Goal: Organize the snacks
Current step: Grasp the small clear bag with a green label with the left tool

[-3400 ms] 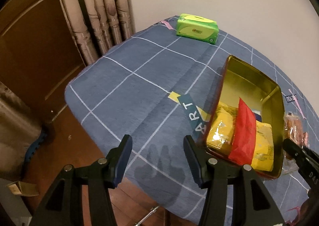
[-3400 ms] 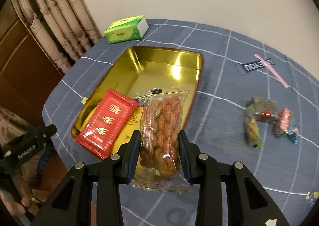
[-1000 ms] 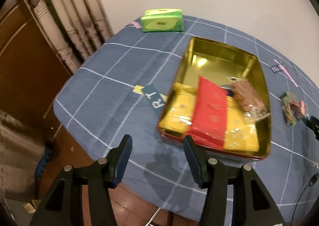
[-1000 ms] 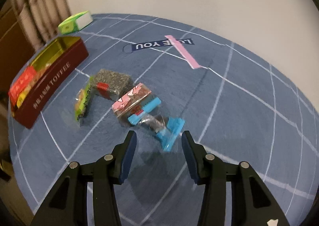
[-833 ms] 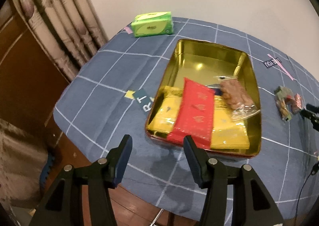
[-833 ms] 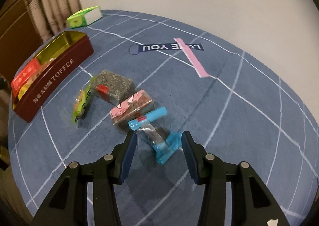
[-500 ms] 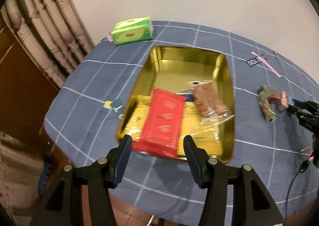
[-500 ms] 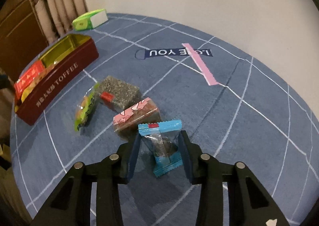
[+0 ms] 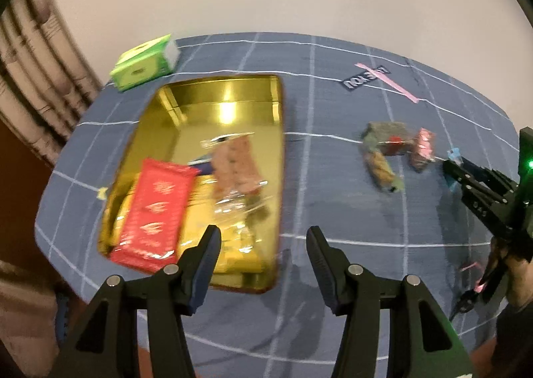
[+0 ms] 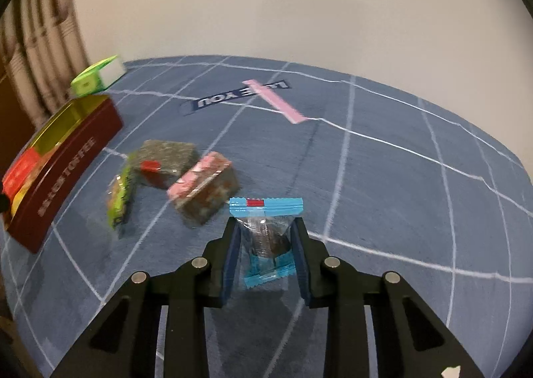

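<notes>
My right gripper (image 10: 265, 234) is shut on a small blue-ended clear snack packet (image 10: 266, 238) just above the tablecloth. Beside it lie a pink packet (image 10: 203, 189), a grey-green packet (image 10: 165, 161) and a green-yellow packet (image 10: 120, 196). The gold tin (image 9: 230, 101) with dark red sides (image 10: 63, 171) holds a red packet (image 9: 155, 204), yellow packets and a clear biscuit bag (image 9: 236, 168). My left gripper (image 9: 263, 244) is open and empty, above the tin's near right corner. The right gripper also shows in the left wrist view (image 9: 449, 171).
A green tissue box (image 9: 143, 63) stands at the table's far left, by the curtain (image 9: 36, 84). The blue checked tablecloth (image 10: 383, 178) covers the round table. A wall runs behind it. The table edge drops off close to my left gripper.
My right gripper has closed on the blue-ended packet and lifted it slightly. My left gripper has swung right, so the tin sits further left in its view.
</notes>
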Motion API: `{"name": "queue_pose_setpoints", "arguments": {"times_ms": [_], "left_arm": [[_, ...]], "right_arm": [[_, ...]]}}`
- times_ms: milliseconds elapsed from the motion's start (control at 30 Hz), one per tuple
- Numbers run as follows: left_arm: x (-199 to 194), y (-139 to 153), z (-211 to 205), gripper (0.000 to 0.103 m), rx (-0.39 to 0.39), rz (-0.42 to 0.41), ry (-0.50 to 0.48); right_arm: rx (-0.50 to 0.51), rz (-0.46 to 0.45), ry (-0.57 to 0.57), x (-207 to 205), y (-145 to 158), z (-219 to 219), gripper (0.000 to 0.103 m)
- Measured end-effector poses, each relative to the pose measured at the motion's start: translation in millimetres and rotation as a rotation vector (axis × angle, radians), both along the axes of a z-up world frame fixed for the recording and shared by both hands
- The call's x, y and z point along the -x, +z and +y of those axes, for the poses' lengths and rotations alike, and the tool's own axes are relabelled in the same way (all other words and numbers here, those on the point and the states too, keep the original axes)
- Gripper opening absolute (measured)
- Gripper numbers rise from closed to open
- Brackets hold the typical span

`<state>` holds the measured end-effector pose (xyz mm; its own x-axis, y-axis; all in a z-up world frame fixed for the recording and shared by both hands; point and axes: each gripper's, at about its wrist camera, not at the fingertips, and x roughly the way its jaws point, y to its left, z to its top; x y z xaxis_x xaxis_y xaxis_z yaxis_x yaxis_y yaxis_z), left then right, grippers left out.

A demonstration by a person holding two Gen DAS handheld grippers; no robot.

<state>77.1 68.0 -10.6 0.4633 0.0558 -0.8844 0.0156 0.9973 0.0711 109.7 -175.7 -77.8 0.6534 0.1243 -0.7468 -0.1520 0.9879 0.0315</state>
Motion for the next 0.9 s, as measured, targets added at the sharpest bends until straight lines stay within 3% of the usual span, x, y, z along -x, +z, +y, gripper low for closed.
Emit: {"name": "queue_pose_setpoints", "arguments": {"times_ms": [167, 400, 900], "left_arm": [[-12.3, -4.4, -24.6, 0.054, 0.019, 0.007, -0.030], [-28.9, -9.4, -56.1, 0.054, 0.053, 0.005, -0.062], [-80.6, -35.4, -82.2, 0.054, 0.169, 0.133, -0.024]], "right_arm": [[0.042, -0.024, -0.099, 1.1, -4.0, -17.7, 0.026], [0.029, -0.008, -0.197, 4.1, -5.9, -41.7, 0.026], [-0.017, 0.027, -0.217, 2.3, -13.2, -50.3, 0.025]]}}
